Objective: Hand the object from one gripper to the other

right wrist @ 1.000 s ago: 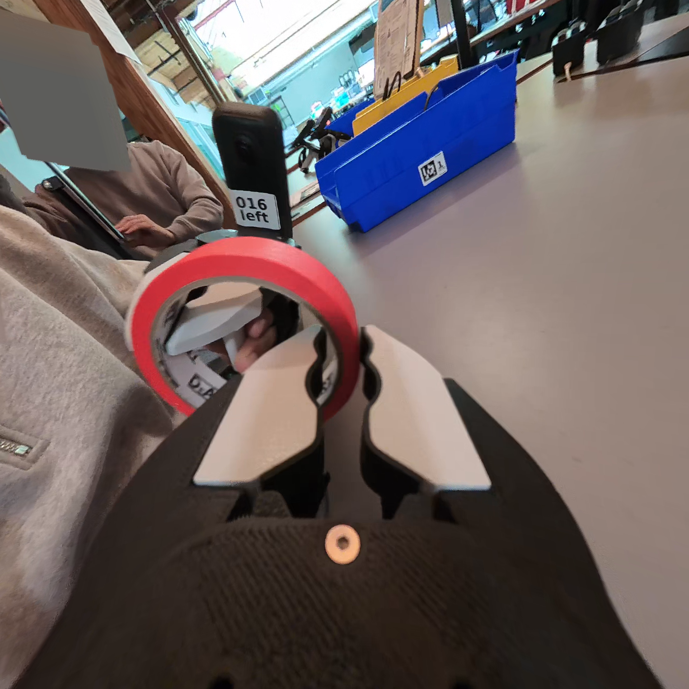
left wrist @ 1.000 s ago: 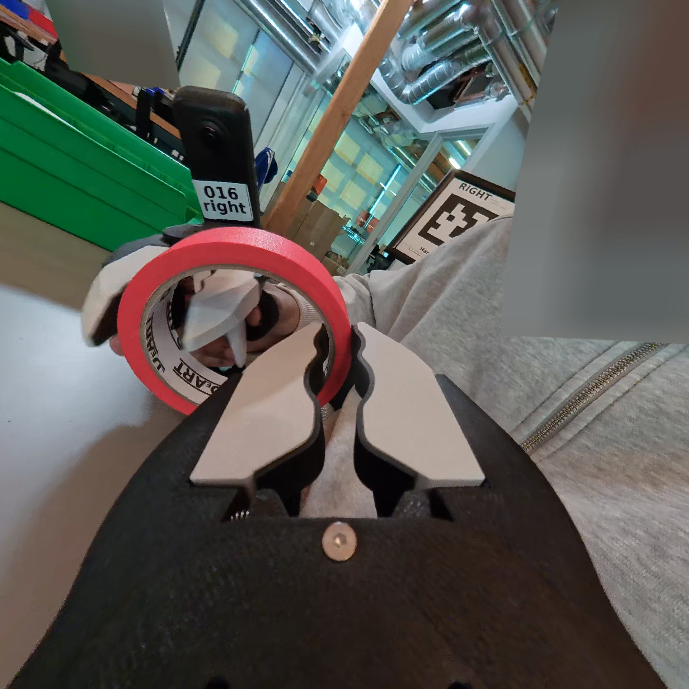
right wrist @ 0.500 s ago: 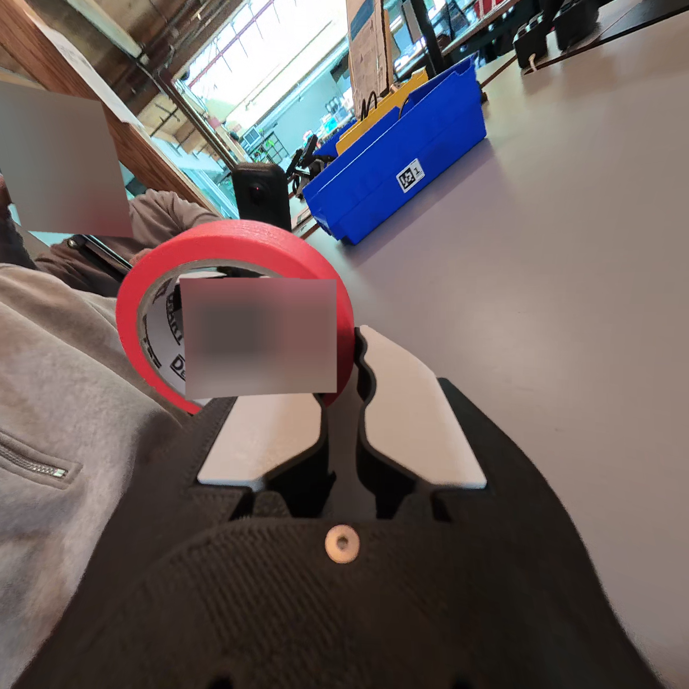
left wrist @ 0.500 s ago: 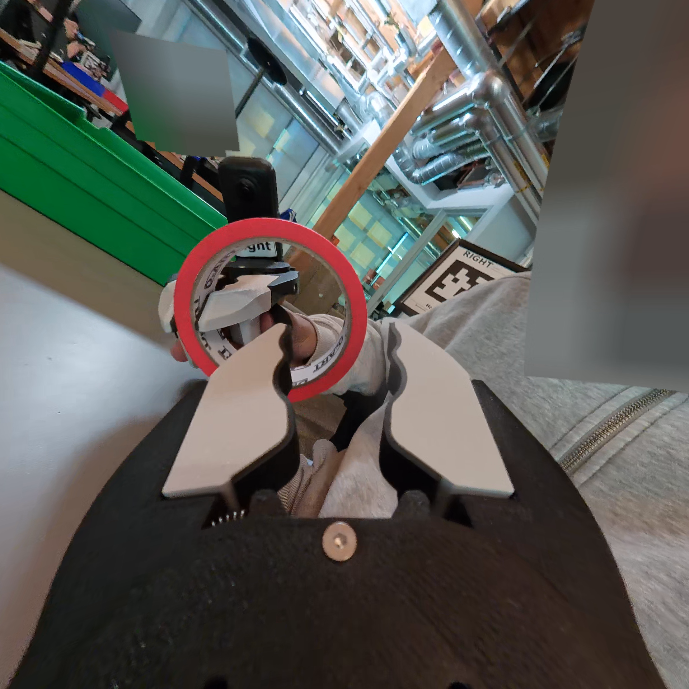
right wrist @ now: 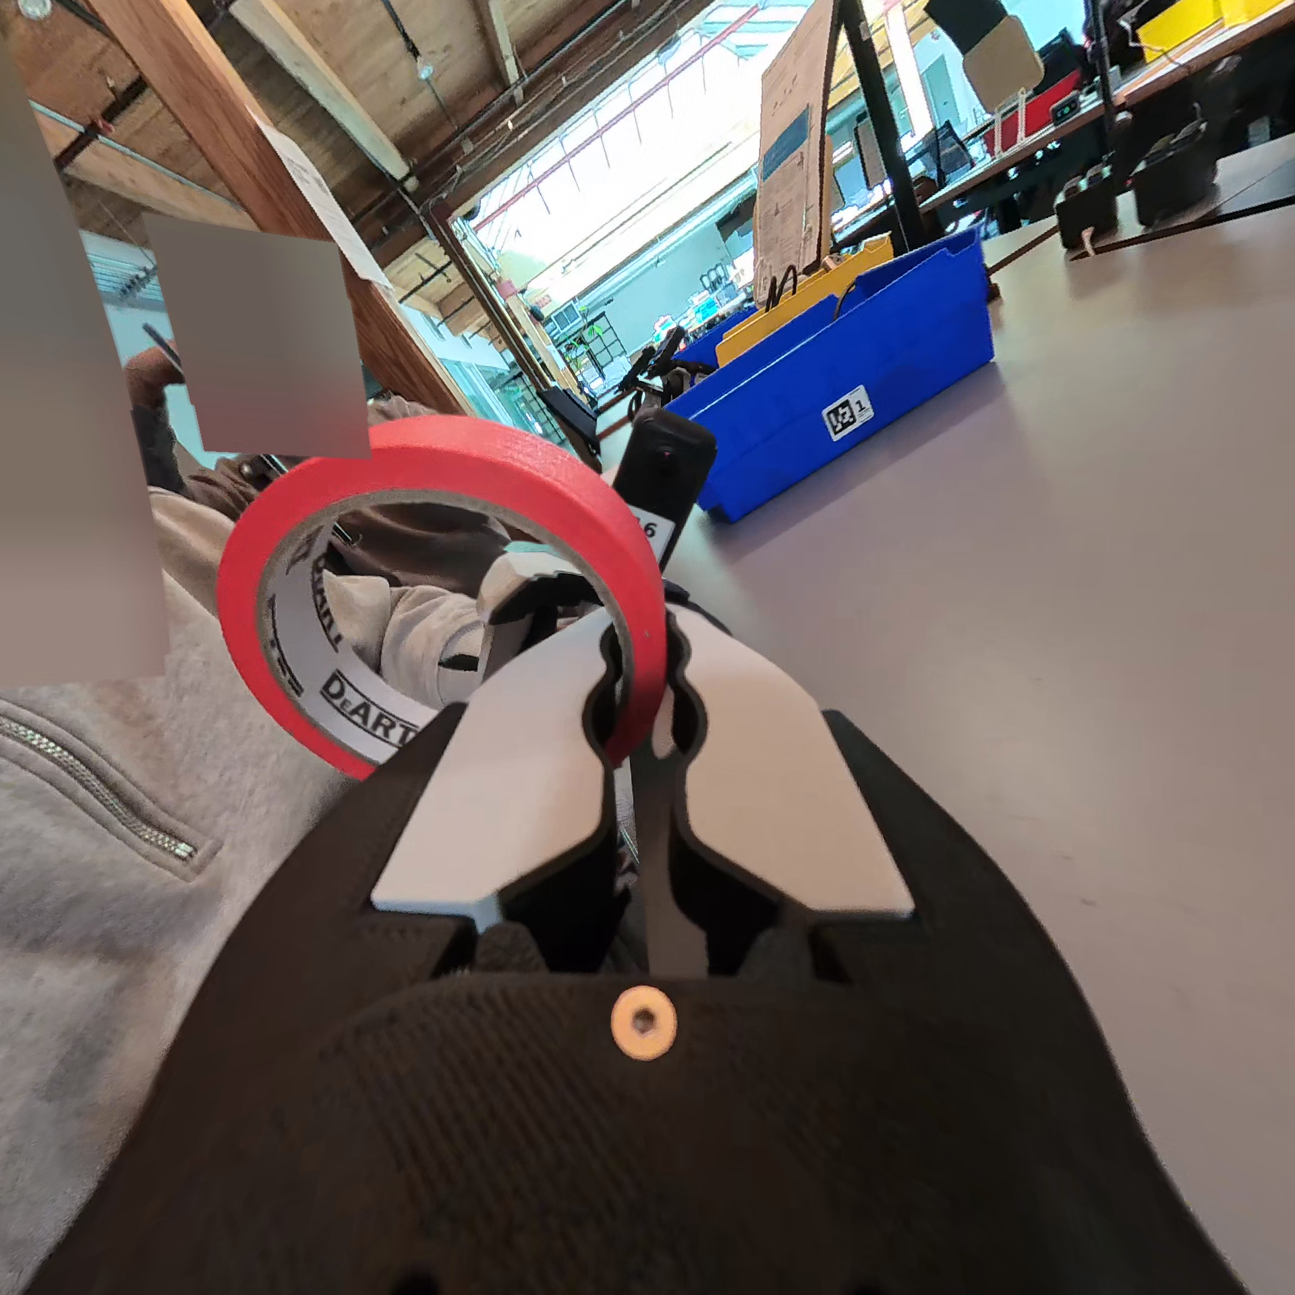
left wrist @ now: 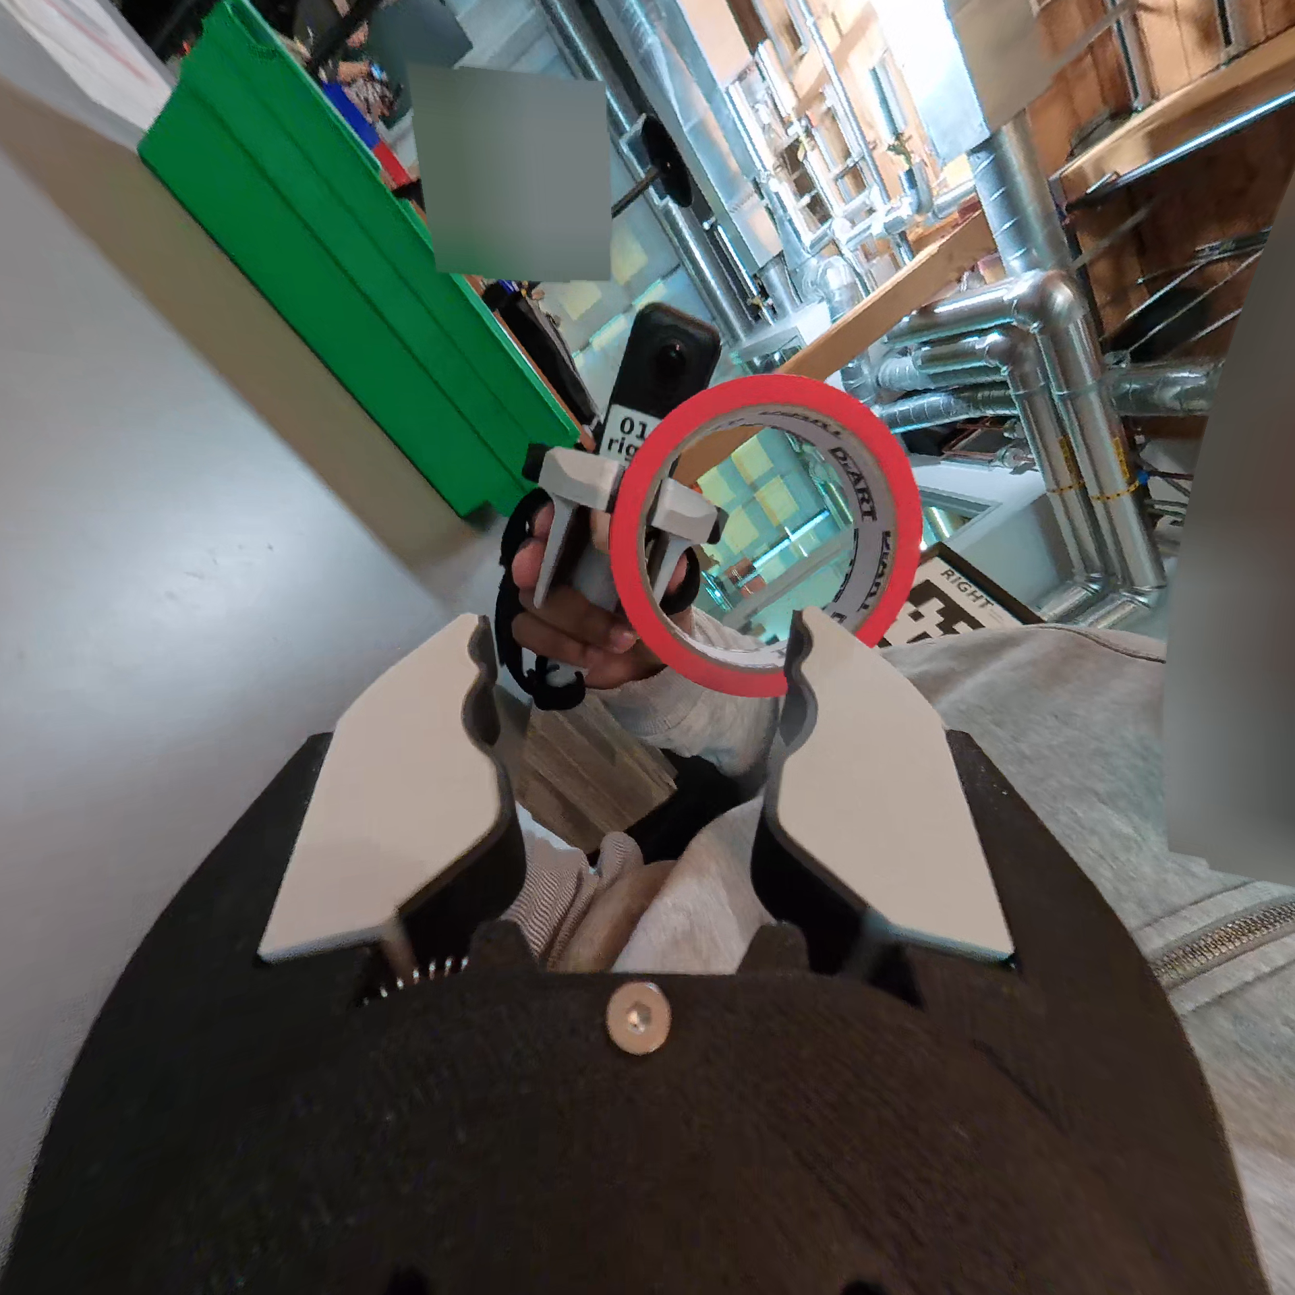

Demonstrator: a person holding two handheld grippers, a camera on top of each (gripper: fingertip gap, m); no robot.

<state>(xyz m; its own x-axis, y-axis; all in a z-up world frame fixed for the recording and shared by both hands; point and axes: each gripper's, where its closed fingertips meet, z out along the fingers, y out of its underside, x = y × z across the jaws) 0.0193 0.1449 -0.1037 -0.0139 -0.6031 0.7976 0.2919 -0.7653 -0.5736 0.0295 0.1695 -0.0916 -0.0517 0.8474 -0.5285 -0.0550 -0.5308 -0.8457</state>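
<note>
A roll of red tape [right wrist: 448,560] with a white inner core is held in the air. My right gripper [right wrist: 641,652] is shut on its wall, one finger inside the ring and one outside. In the left wrist view the red tape [left wrist: 764,536] hangs ahead, pinched by the right gripper [left wrist: 620,511] on its left side. My left gripper [left wrist: 638,631] is open and empty, its fingers apart, with the tape beyond its right fingertip. The left gripper [right wrist: 532,595] shows partly behind the tape in the right wrist view.
A green bin [left wrist: 336,280] stands on the grey table [left wrist: 140,560] to the left. A blue bin [right wrist: 841,399] with a yellow one behind it stands on the table [right wrist: 1051,631] to the right. A person's grey sleeve [left wrist: 1051,771] is close by. Another person sits behind. My two grippers' fingertips are within a few centimetres of each other.
My left gripper opened, let go of the red tape and drew back. My right gripper stayed shut on the tape and now holds it alone.
</note>
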